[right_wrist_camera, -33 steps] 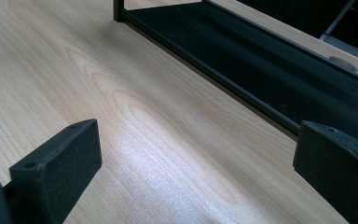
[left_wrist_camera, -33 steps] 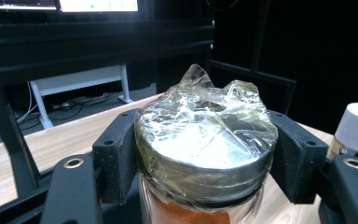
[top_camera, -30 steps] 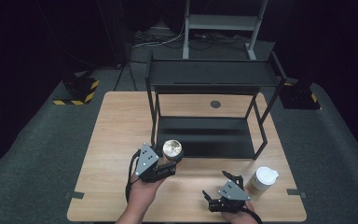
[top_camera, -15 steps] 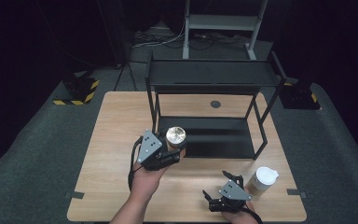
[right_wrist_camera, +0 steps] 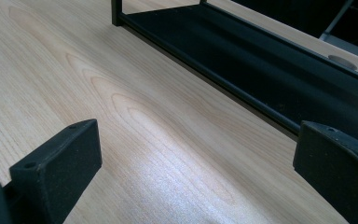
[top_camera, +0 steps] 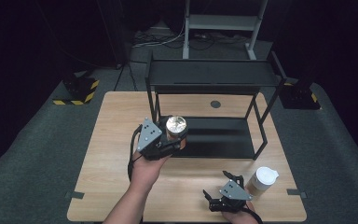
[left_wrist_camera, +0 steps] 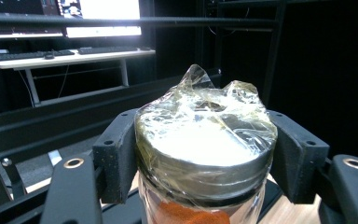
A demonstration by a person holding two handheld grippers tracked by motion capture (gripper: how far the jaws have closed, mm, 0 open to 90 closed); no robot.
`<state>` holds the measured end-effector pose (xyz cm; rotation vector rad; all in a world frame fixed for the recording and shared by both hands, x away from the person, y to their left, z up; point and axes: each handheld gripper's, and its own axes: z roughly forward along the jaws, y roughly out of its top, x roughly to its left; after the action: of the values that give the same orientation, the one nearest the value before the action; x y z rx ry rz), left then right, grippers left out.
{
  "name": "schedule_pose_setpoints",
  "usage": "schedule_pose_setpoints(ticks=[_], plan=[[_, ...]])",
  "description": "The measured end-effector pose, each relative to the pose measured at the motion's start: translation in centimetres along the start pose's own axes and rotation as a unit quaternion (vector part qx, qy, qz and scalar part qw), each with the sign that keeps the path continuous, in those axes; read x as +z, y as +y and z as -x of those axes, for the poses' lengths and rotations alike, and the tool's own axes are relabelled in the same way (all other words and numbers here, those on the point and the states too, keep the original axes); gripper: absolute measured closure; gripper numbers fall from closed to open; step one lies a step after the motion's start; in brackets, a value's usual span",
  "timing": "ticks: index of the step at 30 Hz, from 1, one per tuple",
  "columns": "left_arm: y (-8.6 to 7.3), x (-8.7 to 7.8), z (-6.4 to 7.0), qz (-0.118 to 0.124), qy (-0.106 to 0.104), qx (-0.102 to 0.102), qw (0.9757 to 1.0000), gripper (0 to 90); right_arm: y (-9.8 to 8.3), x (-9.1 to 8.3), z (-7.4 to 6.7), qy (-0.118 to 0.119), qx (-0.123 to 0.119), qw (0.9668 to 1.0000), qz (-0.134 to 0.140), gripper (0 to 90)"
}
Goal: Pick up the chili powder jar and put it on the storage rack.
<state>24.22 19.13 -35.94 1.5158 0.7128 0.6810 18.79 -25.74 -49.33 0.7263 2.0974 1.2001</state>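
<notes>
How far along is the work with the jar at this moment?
Done: the left gripper is shut on the jar at its metal lid, and the jar is off the table. In hand: the jar is held in front of the black rack, near its left end. Left: it stands on no shelf yet. The right gripper rests open near the white cup, which stands untouched.

jar (left_wrist_camera: pixel 205 158) base cut off, contents partly hidden

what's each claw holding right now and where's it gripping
The left claw grips a plastic-wrapped jar by the sides of its metal lid. The right claw is open over the table, holding nothing.
</notes>
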Motion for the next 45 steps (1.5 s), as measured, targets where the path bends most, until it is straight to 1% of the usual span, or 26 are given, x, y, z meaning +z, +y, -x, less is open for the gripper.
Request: schedule_pose_setpoints(ticks=[1,7,9,12,13,16,17,20,24,25,27,31,33,37,38,40,43,45], plan=[[0.5,0.1,-0.1,0.002,0.001,0.003,1.0000,33.3,0.0,0.0,0.0,0.000,0.001,1.0000,0.000,0.0],[1.3,0.3,-0.3,0.005,0.003,0.005,1.0000,33.3,0.0,0.0,0.1,0.000,0.003,1.0000,0.000,0.0],[1.9,0.4,-0.4,0.006,0.006,0.009,0.9999,33.3,-0.1,0.0,0.1,0.000,0.004,1.0000,0.001,0.0],[2.1,0.5,-0.5,0.009,0.006,0.007,0.9999,33.3,-0.1,-0.1,0.1,0.000,0.005,1.0000,0.001,0.0],[2.4,0.5,-0.7,0.009,0.007,0.006,0.9999,33.3,-0.1,-0.1,0.1,0.001,0.005,1.0000,0.001,0.0],[2.8,0.6,-0.7,0.013,0.008,0.006,0.9999,33.3,-0.1,0.0,0.1,0.001,0.006,1.0000,0.001,0.0],[2.9,0.6,-0.8,0.013,0.008,0.009,0.9999,33.3,-0.1,-0.1,0.2,0.002,0.006,1.0000,0.001,0.0],[3.6,0.7,-0.7,0.018,0.009,0.013,0.9997,33.3,-0.1,-0.1,0.2,0.002,0.007,1.0000,0.001,0.0],[4.1,0.9,-0.8,0.025,0.010,0.011,0.9996,33.3,-0.1,-0.1,0.2,0.002,0.007,1.0000,0.002,0.0],[4.5,0.9,-0.9,0.028,0.010,0.012,0.9995,33.3,-0.1,-0.1,0.2,0.003,0.007,1.0000,0.002,0.0],[4.8,1.0,-0.9,0.033,0.012,0.016,0.9993,33.3,-0.1,0.0,0.3,0.004,0.007,1.0000,0.002,0.0],[5.2,1.1,-0.9,0.038,0.012,0.015,0.9991,33.3,-0.1,0.0,0.2,0.003,0.005,1.0000,0.002,0.0],[5.7,1.3,-1.0,0.040,0.014,0.020,0.9989,33.3,0.0,0.0,0.1,0.003,0.002,1.0000,0.001,0.0],[6.0,1.5,-1.2,0.043,0.014,0.013,0.9989,33.3,-0.1,-0.1,0.2,0.003,0.002,1.0000,0.002,0.0],[6.0,1.6,-1.4,0.046,0.011,0.006,0.9988,33.3,-0.1,-0.1,0.2,0.004,0.002,1.0000,0.002,0.0],[6.1,1.7,-1.5,0.049,0.010,-0.001,0.9987,33.3,-0.1,-0.1,0.2,0.004,0.002,1.0000,0.002,0.0],[6.5,1.9,-1.6,0.053,0.011,-0.003,0.9985,33.3,-0.1,0.0,0.1,0.004,-0.001,1.0000,0.003,0.0],[6.8,2.1,-1.5,0.055,0.014,0.001,0.9984,33.3,-0.1,0.0,0.1,0.004,-0.001,1.0000,0.003,0.0]])
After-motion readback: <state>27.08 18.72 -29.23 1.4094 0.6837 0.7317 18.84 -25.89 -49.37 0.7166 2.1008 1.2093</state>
